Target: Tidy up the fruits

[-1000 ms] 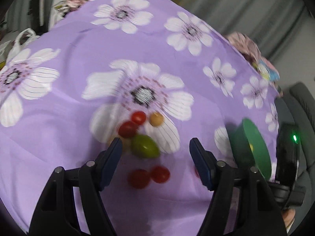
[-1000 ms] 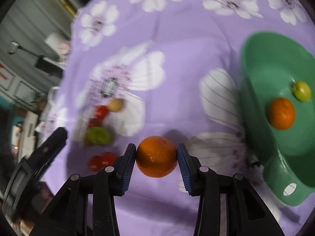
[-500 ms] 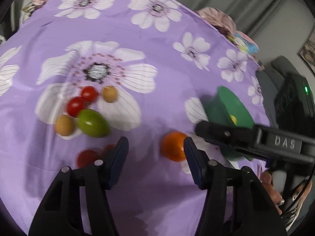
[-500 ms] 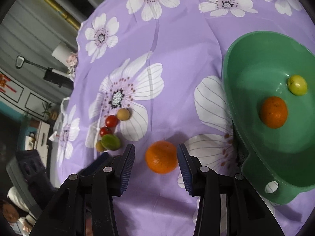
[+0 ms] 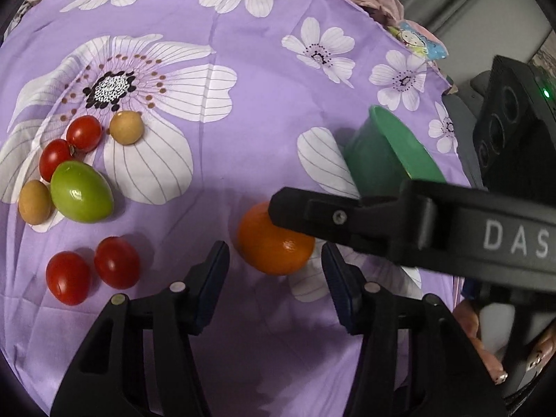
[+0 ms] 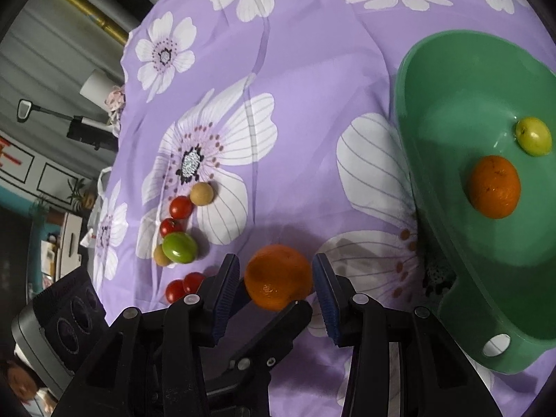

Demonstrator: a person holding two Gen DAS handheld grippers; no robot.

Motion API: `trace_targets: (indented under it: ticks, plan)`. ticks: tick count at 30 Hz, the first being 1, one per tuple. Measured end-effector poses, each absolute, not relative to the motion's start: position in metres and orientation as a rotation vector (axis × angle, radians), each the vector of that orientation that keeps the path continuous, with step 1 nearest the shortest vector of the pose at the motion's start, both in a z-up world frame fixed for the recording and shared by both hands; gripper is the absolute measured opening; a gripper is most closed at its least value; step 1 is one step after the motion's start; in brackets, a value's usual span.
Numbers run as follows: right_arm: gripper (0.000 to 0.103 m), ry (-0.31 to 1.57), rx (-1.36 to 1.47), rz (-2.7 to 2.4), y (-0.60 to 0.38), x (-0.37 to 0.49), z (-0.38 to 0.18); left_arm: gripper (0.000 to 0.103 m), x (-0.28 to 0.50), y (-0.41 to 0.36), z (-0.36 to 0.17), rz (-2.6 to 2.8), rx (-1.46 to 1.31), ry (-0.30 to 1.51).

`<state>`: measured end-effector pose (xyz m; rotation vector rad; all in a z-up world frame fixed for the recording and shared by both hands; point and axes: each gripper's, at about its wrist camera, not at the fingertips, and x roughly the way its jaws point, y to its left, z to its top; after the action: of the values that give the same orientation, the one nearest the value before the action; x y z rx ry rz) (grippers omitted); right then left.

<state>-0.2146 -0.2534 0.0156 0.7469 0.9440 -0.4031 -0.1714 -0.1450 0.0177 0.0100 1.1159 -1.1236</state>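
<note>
An orange (image 5: 267, 253) (image 6: 278, 276) lies on the purple flowered cloth (image 5: 243, 139). It sits between the tips of my right gripper (image 6: 276, 260), with a slim gap at each pad, so those jaws are open. My left gripper (image 5: 274, 248) comes in from the near side. Its jaws are closing, with the orange just ahead between the tips and the pads clear of it. A right finger (image 5: 347, 215) crosses over the orange. The green bowl (image 6: 451, 87) (image 5: 375, 166) to the right holds another orange (image 6: 493, 186) and a yellow-green fruit (image 6: 533, 137).
Left of the orange lie a green fruit (image 5: 81, 191), several cherry tomatoes (image 5: 116, 262) and two tan round fruits (image 5: 125, 128). The right hand's black camera unit (image 5: 514, 132) stands at the right edge. Room clutter shows beyond the cloth's far edge.
My left gripper swung right, from over the fruit cluster to the orange, and its jaws narrowed. The orange, pressed between the right pads a second ago, now sits loose between them.
</note>
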Motion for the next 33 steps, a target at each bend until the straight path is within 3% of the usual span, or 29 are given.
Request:
trace_targets:
  ticks: [24,33]
  plan:
    - [0.045,0.976,0.766,-0.372,-0.256,-0.207,0.004,0.045,-0.167,-0.149,0.015,-1.123,-0.002,1.113]
    - [0.045,0.9,0.714,-0.32,-0.242,-0.213,0.031,0.044,-0.174,-0.134,0.046,-1.102,-0.01,1.02]
